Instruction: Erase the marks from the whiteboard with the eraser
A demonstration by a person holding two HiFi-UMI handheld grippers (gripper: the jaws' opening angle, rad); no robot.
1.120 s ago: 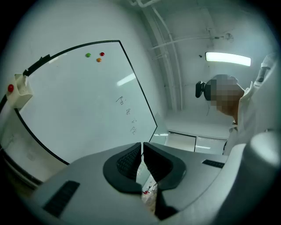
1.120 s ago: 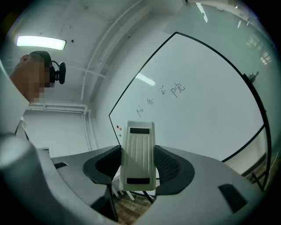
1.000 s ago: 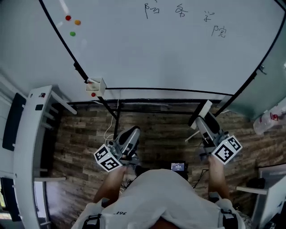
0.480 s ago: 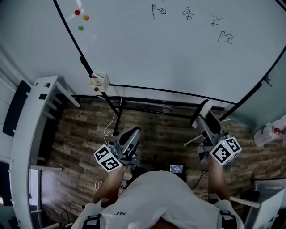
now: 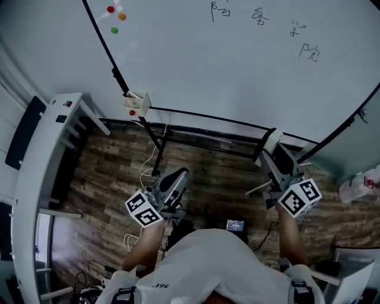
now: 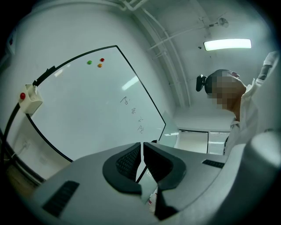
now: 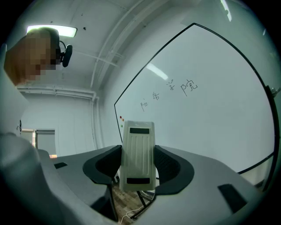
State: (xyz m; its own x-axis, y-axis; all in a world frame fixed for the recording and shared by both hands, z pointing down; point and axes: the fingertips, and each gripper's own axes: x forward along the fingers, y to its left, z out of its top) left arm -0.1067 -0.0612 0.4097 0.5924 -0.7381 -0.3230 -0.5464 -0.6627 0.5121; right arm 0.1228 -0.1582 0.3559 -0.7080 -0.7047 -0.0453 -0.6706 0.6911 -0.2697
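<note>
A large whiteboard (image 5: 237, 65) on a black stand fills the top of the head view, with several handwritten black marks (image 5: 261, 24) near its upper edge. The same marks (image 7: 171, 92) show in the right gripper view and small marks (image 6: 131, 112) in the left gripper view. My right gripper (image 5: 270, 151) is shut on a white eraser (image 7: 137, 154), its tip (image 5: 271, 141) held below the board's bottom edge. My left gripper (image 5: 176, 181) is shut with nothing in it, low over the floor.
Coloured magnets (image 5: 114, 16) sit at the board's upper left. A small white box (image 5: 135, 104) with a red dot hangs at the lower left corner. A white rack (image 5: 41, 172) stands left, cables (image 5: 145, 172) lie on the wooden floor, and a plastic bottle (image 5: 359, 184) is at far right.
The head view has shifted, so the board, box and magnets appear further right and higher. Both grippers stay at about the same place, with the eraser still held.
</note>
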